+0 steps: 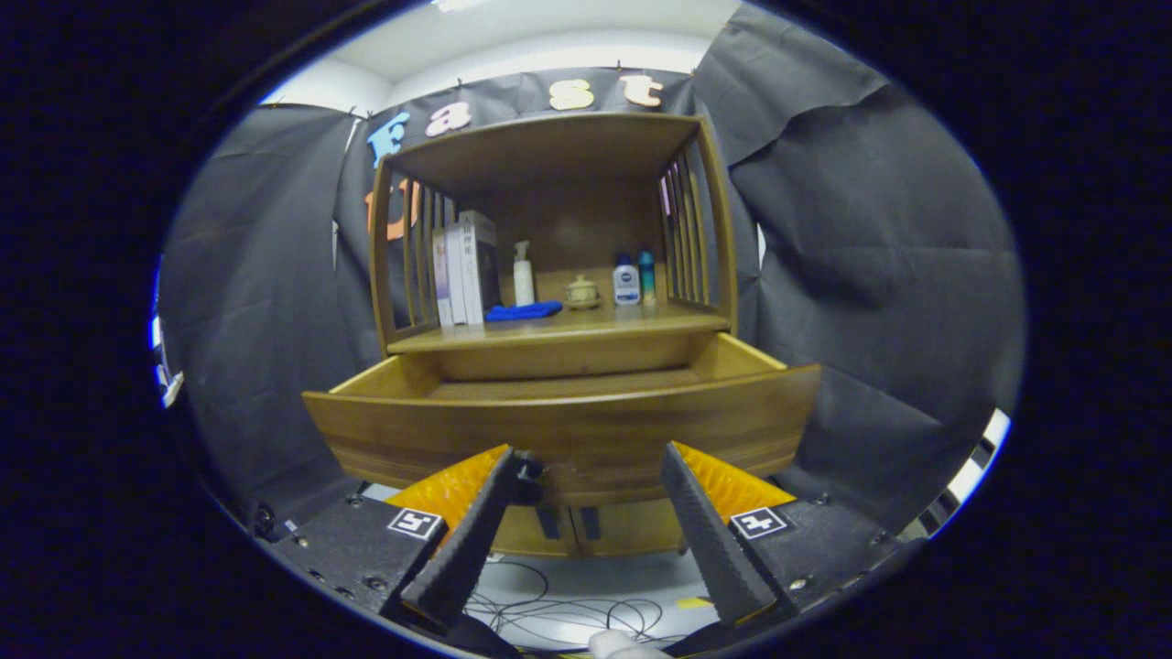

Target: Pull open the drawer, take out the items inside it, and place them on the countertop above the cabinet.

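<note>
The wooden cabinet's drawer (568,430) stands pulled out toward me, its curved front panel just beyond my fingertips. What shows of the drawer's floor (568,383) looks bare; the front panel hides the rest of the inside. My gripper (589,455) is open, low in front of the drawer face, with only the panel behind the gap. A small dark knob (529,473) on the drawer front sits right against the left fingertip. Above the drawer is the countertop (641,322), under an open shelf frame.
On the countertop stand books (467,267), a white spray bottle (523,275), a blue cloth (522,311), a small lidded pot (580,292), a white lotion bottle (626,282) and a teal bottle (647,273). Cabinet doors (568,526) lie below the drawer. Cables (549,609) trail on the floor.
</note>
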{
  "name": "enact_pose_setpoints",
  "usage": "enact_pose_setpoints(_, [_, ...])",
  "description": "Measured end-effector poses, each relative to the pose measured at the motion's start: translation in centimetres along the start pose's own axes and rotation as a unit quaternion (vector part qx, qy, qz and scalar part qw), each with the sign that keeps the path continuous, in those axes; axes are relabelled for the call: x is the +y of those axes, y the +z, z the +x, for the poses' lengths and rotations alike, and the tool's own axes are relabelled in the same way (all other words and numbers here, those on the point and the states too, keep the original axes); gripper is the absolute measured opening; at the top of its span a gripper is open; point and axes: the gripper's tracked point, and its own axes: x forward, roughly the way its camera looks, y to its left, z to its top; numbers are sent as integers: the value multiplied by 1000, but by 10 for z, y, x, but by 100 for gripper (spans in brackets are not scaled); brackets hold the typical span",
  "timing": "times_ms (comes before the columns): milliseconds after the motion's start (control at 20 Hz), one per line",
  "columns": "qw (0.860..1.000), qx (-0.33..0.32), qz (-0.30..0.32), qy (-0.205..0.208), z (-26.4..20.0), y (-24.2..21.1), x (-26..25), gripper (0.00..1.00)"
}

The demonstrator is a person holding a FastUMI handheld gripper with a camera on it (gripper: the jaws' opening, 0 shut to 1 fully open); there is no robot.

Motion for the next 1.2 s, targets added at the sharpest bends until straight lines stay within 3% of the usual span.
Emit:
enact_pose_setpoints(350, [998, -58, -11, 14, -2, 101, -1, 99])
enact_pose_setpoints(700, [996, -53, -51, 42, 51, 186, 37, 99])
enact_pose_setpoints(950, [996, 48, -42, 62, 114, 187, 73, 99])
enact_pose_setpoints(1200, [979, 193, -45, 49, 179, 146, 87, 99])
